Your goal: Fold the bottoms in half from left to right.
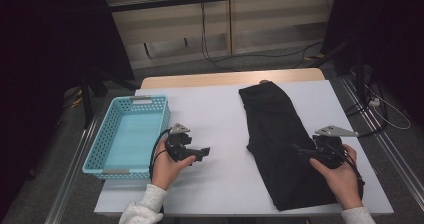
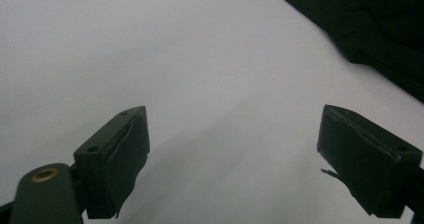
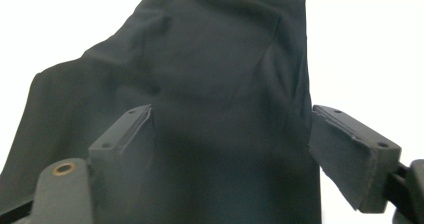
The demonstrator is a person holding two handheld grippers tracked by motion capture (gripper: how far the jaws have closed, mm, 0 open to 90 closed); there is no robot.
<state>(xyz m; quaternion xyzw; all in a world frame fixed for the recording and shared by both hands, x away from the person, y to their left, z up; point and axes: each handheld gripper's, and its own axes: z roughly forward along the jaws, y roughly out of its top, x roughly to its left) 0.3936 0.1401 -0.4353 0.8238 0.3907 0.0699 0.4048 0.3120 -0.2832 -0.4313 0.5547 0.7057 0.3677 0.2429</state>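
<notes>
- Lying flat on the white tabletop [image 1: 220, 129], right of centre: black trousers [image 1: 280, 144], folded lengthwise, reaching from the far edge to the near edge.
- Resting at the right edge of the trousers, near their nearer end: right claw [image 1: 300, 150], gripped in the right hand [image 1: 340, 171], pointing leftward across the cloth.
- Spread wide, with no cloth pinched: jaws of the right claw [image 3: 230, 149], seen in the right gripper view standing either side of the dark cloth [image 3: 210, 84], pads clear of it.
- Held low over bare tabletop, between basket and trousers: left claw [image 1: 202, 153], gripped in the left hand [image 1: 170, 169], pointing right toward the trousers and apart from them.
- Spread wide and empty: jaws of the left claw [image 2: 232, 154], seen in the left gripper view over plain white surface [image 2: 150, 59], with an edge of the trousers [image 2: 380, 29] in the upper right corner.
- Standing at the left side of the tabletop, just beside the left hand: light blue basket [image 1: 102, 144] with perforated walls, long side running away from the person.
- Trailing from the left claw in a loop toward the basket: black cable [image 1: 156, 151].
- Mounted on top of each claw: grey three-cornered plate [image 1: 335, 131].
</notes>
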